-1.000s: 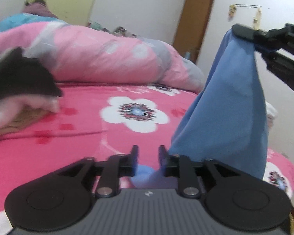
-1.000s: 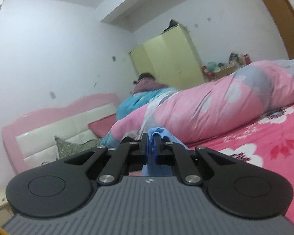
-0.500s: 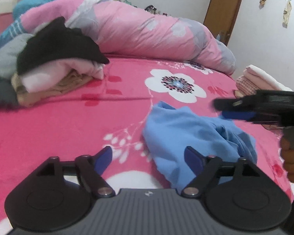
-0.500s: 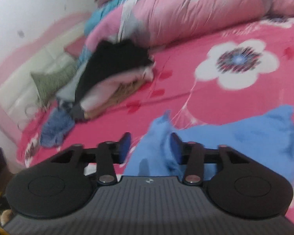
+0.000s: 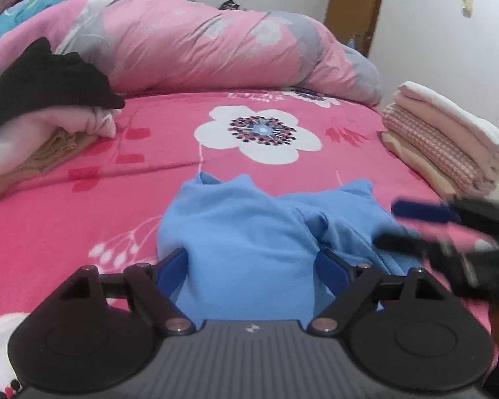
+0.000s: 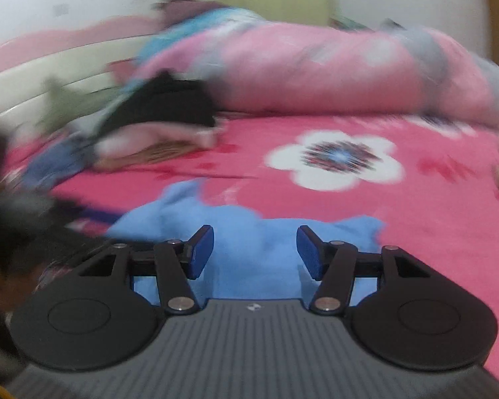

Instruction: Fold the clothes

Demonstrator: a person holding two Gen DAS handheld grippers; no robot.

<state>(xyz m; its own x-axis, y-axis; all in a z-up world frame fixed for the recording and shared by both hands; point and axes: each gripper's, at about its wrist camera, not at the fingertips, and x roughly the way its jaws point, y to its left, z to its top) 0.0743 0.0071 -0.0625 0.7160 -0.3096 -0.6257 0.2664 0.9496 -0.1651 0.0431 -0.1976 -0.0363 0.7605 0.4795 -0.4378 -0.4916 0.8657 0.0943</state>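
The bed (image 5: 83,232), covered in a pink flowered sheet, carries everything: a rolled pink quilt (image 5: 199,43) along its far edge, a loose heap of clothes (image 5: 40,106) toward its left edge, a neat folded stack (image 5: 449,143) at its right edge, and the crumpled blue garment (image 5: 249,232) near its front edge, lying free.

The left gripper (image 5: 251,266) stands wide open with a hump of the blue cloth rising between its pads, unpinched. The right gripper (image 6: 254,252) is about half open over the same cloth, gripping nothing.

To fold well, I would first spread the garment flat, finding its corners or hems before pinching.

The right wrist view is badly blurred; the garment's shape and edges are hidden in its bunching.
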